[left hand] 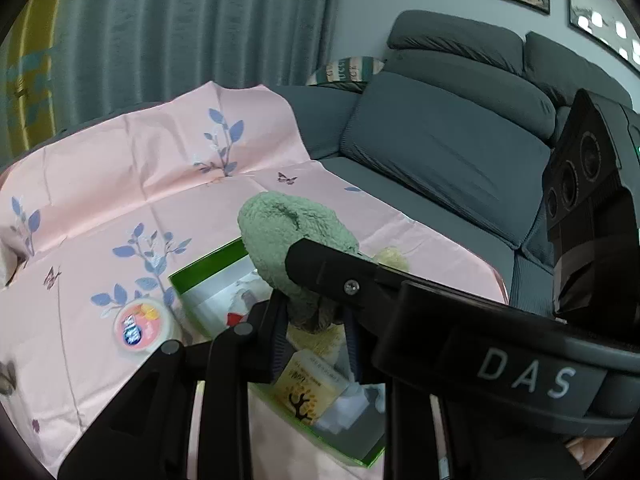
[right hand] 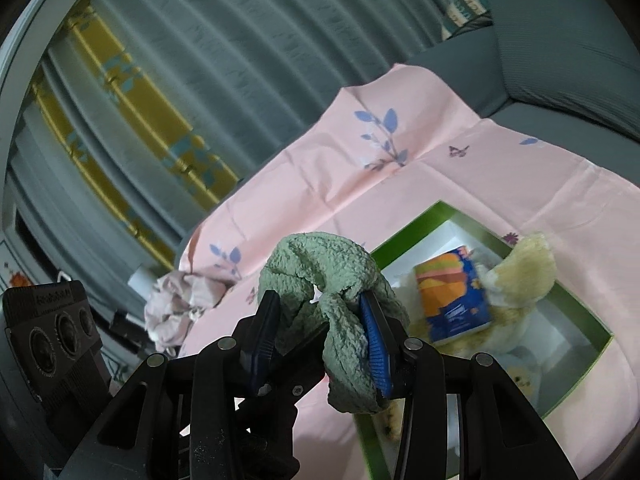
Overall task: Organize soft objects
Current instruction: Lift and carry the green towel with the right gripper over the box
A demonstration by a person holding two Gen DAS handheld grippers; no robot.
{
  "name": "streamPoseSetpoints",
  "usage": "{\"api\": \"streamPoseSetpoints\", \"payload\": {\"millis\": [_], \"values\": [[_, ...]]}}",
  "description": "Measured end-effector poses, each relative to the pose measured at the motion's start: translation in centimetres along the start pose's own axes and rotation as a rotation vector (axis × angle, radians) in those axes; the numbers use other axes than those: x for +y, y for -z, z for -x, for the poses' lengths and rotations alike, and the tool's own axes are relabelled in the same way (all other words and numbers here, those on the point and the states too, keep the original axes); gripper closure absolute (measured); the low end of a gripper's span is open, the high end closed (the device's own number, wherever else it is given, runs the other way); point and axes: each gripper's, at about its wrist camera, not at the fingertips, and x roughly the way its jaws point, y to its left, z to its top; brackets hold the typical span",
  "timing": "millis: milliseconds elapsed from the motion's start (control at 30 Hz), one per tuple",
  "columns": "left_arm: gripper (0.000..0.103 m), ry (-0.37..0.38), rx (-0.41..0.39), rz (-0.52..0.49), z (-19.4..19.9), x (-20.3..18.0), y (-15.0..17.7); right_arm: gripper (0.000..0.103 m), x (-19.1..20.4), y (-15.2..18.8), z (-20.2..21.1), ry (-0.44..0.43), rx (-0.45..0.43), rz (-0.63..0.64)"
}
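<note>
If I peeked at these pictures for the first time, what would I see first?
Probably the fuzzy green cloth, bunched up and pinched by both the right gripper and the left gripper. Just below it sits a green-rimmed box on a pink leafy sheet, holding a yellow plush toy.

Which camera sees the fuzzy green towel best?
The right wrist view. There the towel hangs bunched in the right gripper, nearly all of it visible above the box. The left wrist view shows only its rounded top; the gripper's black arm covers the rest.
</note>
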Motion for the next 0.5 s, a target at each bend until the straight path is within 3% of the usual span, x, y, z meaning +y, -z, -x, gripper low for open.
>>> {"api": "streamPoseSetpoints", "payload": {"millis": [500], "values": [[0.082,0.063,0.085,-0.020,-4.3,-0.9,-0.4,0.059,-3.3,-0.7,-0.5,0.103,0.003,-0.067]]}}
